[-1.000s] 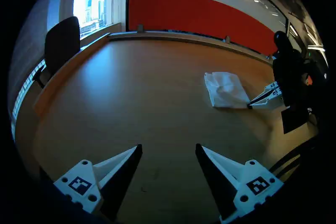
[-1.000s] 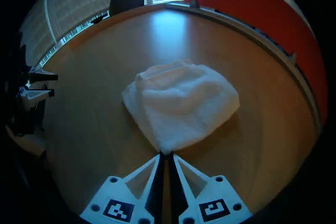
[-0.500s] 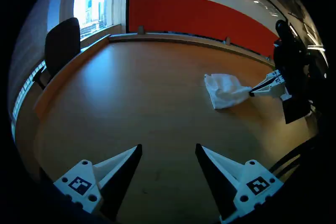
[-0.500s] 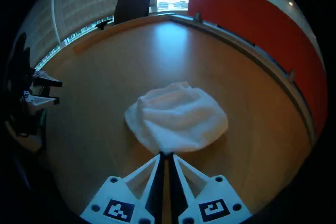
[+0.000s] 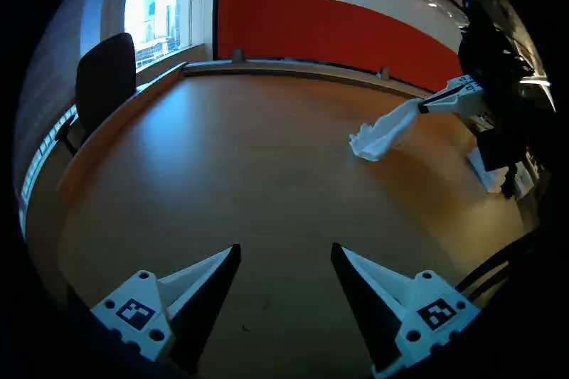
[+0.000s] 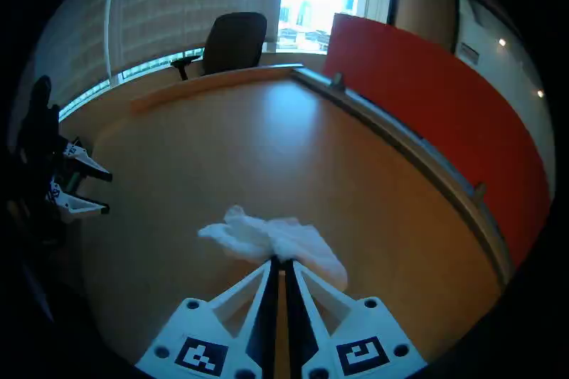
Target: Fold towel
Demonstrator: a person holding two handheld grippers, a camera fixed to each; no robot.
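My right gripper (image 6: 282, 263) has its jaws pinching a corner of the towel (image 6: 277, 238), which droops limp at twelve o'clock above the surface (image 6: 284, 137). It looks soft and light. My left gripper (image 5: 284, 249), jaws spread, should take the corner hanging free.

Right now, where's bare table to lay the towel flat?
Widest bare patch: the middle of the table, between the open left gripper, the chair and the red partition. Crowded: around the right gripper, which holds the towel up near white items.
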